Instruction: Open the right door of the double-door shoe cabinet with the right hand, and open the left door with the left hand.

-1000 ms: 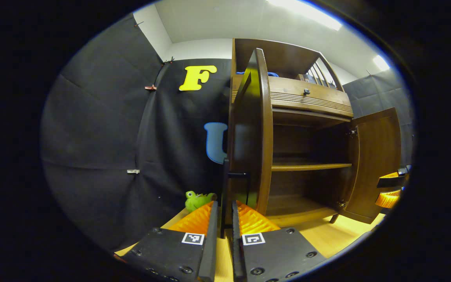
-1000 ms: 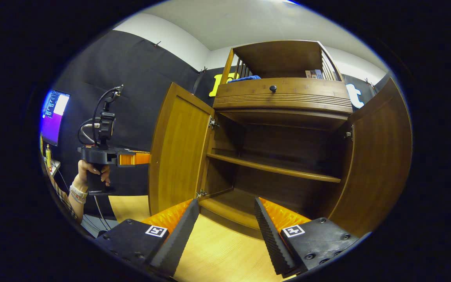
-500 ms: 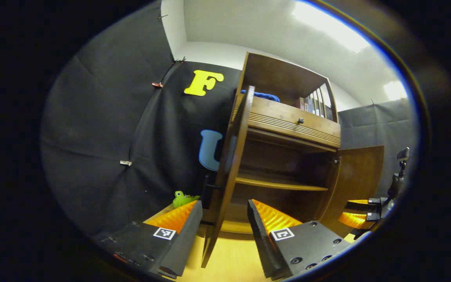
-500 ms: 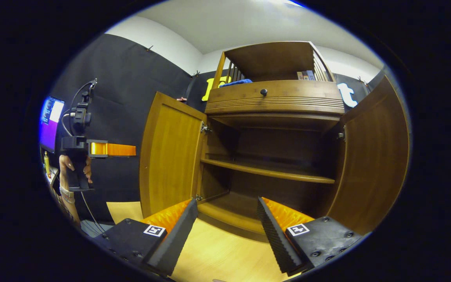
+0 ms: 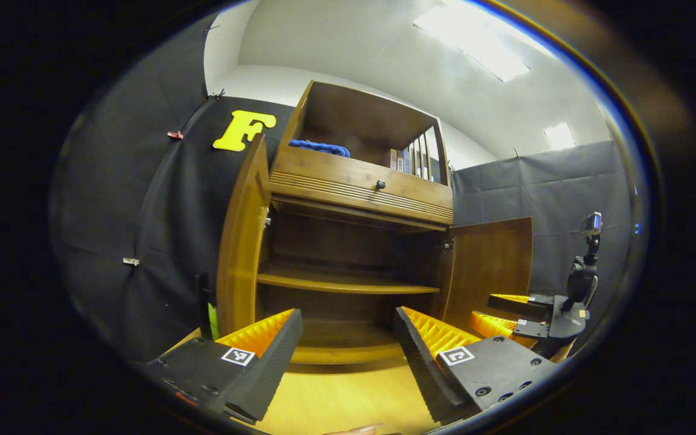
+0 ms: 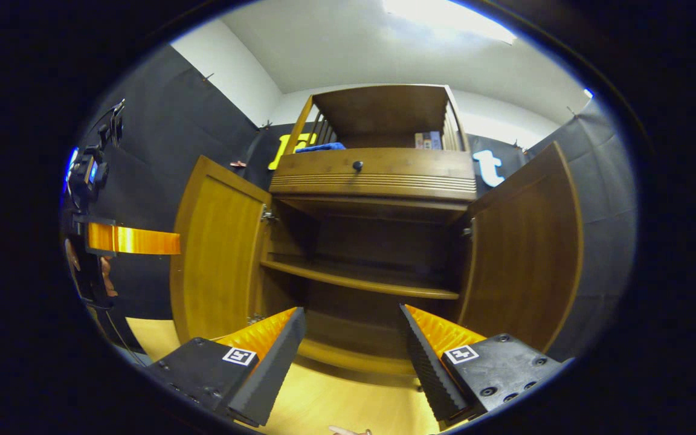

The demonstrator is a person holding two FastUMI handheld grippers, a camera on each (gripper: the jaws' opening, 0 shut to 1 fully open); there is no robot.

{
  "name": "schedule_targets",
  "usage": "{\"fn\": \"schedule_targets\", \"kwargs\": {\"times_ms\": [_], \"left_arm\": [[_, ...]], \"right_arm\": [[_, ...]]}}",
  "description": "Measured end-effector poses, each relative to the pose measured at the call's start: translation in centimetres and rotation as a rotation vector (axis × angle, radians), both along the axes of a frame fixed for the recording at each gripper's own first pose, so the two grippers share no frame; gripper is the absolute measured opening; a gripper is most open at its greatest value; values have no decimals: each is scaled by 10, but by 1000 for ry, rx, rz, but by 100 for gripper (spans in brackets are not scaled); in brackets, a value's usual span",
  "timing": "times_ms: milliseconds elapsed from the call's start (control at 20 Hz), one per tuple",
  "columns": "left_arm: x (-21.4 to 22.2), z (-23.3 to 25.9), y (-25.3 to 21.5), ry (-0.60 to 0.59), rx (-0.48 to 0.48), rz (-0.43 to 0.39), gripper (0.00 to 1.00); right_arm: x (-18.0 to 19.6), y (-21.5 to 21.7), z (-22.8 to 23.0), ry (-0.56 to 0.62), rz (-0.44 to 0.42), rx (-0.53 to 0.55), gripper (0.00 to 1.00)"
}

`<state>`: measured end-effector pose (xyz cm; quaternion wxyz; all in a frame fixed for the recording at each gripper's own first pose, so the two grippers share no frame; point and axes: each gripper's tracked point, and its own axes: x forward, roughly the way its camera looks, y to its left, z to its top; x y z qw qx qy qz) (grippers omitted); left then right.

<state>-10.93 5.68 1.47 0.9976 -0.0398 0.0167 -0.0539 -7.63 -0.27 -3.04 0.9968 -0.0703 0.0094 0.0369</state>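
Both doors of the brown wooden double-door shoe cabinet (image 6: 378, 199) stand wide open, and the cabinet sits on a pale wooden floor (image 6: 336, 399) against the black cloth wall. Going left to right in the right gripper view, the left gripper (image 6: 167, 240) shows far off at the left edge, held level in a person's hand (image 6: 103, 272) that grips its upright handle, its fingers pointing toward the left door (image 6: 218, 254) without touching it. That door swings outward, its lighter inner face toward the camera. Next comes the dark interior with one horizontal wooden shelf (image 6: 360, 279), and above it a drawer front with a small round dark knob (image 6: 357, 164); a blue cloth (image 6: 321, 147) and some books (image 6: 428, 140) rest on the top shelf. The right door (image 6: 526, 254) hangs open at the right. In the foreground, the right gripper (image 6: 352, 326) hovers low in front of the cabinet's middle, aimed into the opening, its fingers spread well apart and holding nothing. In the left gripper view, the left gripper (image 5: 348, 326) likewise faces the opening with fingers spread wide and empty, the left door (image 5: 240, 241) just beyond its left finger, and the right gripper (image 5: 499, 311) shows at the lower right, near the right door (image 5: 493, 266).
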Motion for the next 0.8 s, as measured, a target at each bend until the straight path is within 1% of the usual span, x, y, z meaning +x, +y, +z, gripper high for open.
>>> {"fn": "schedule_targets", "kwargs": {"times_ms": [50, 100, 150, 250, 400, 450, 600, 650, 750, 800], "left_arm": [[6, -1, -2, 0, 11, 9, 95], [11, -2, -7, 1, 23, 11, 95], [18, -4, -13, 0, 33, 1, 95], [26, -7, -30, -9, 64, -42, 95], [36, -20, -45, 25, 105, -67, 94], [39, -21, -48, 30, 112, -67, 94], [50, -24, -55, 32, 97, -65, 95], [52, -24, -56, 27, 92, -62, 95], [56, -21, -56, 15, 94, -51, 94], [58, -21, -57, 11, 99, -46, 94]], "right_arm": [[-1, -2, -2, 6, -15, -19, 98], [-3, -2, -3, 14, -18, -27, 95], [-5, -3, -4, 23, -16, -30, 98], [-8, -7, -2, 26, -22, -30, 97], [-9, -16, -2, 24, -41, -39, 98], [-9, -21, -1, 19, -49, -46, 99], [-9, -26, 2, 10, -50, -56, 99], [-10, -26, 2, 8, -45, -56, 97], [-9, -30, 3, 4, -43, -58, 99], [-8, -30, 4, 0, -42, -59, 98]]}}
